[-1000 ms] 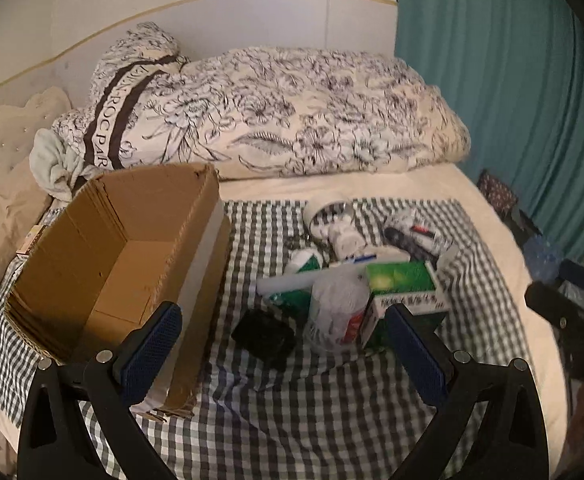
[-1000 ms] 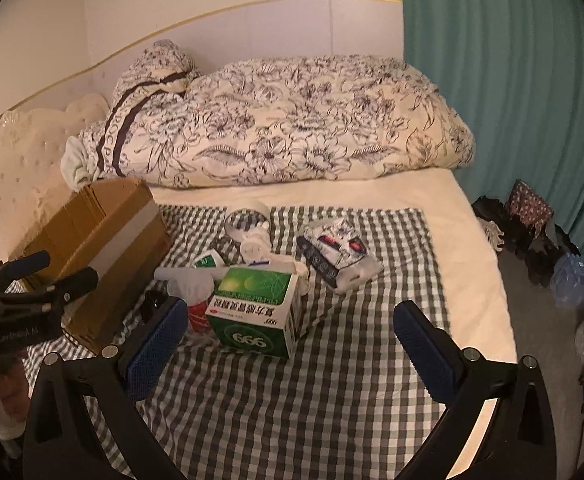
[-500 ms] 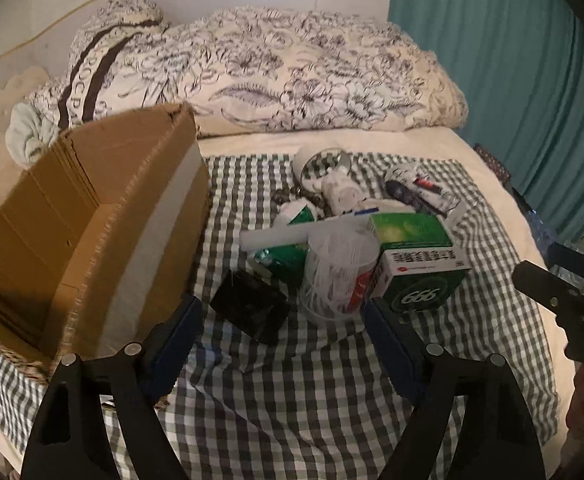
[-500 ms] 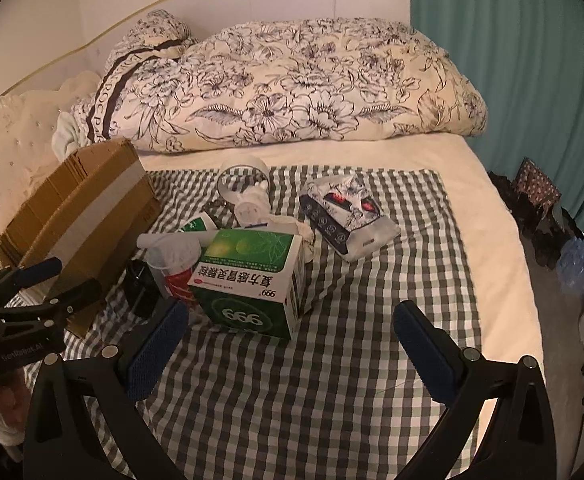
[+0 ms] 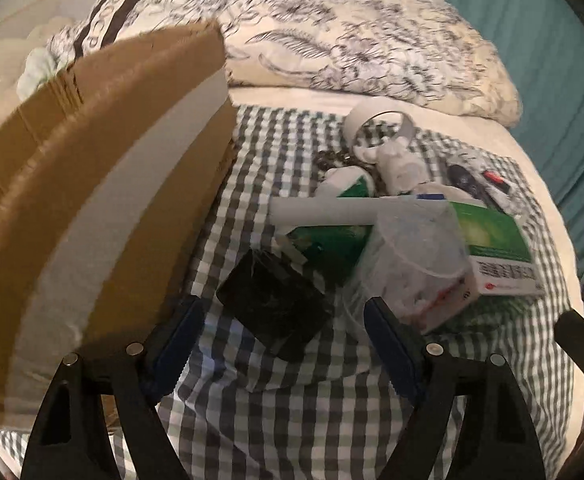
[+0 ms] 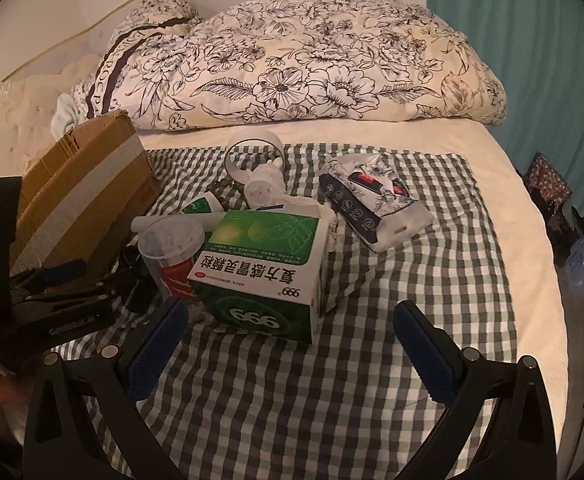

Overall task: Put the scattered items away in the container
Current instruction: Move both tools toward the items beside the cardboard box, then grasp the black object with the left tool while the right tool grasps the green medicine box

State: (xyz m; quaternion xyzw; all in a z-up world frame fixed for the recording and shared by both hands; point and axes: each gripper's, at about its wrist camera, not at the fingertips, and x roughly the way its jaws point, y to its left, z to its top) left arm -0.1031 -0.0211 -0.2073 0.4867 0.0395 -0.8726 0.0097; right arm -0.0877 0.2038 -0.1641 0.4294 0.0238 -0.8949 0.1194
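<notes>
A cardboard box [image 5: 92, 184] lies on the left of the checked cloth; it also shows in the right wrist view [image 6: 80, 196]. My left gripper [image 5: 280, 344] is open, its pads on either side of a black block [image 5: 272, 300] just ahead. Beside the block stand a clear cup of cotton swabs [image 5: 408, 264], a green medicine box [image 5: 496, 252] and a white tube [image 5: 324, 212]. My right gripper [image 6: 288, 344] is open and empty, just short of the green medicine box [image 6: 264, 268]. A tissue pack [image 6: 372, 204] lies further right.
A small white fan [image 6: 256, 168] and a green-white bottle [image 6: 200, 204] lie behind the pile. A floral duvet [image 6: 292, 64] fills the back of the bed. A teal curtain [image 6: 532, 40] hangs on the right, with bags on the floor [image 6: 552, 184].
My left gripper has moved forward and down towards the black block, which now sits between its pads. My right gripper has moved closer to the green medicine box.
</notes>
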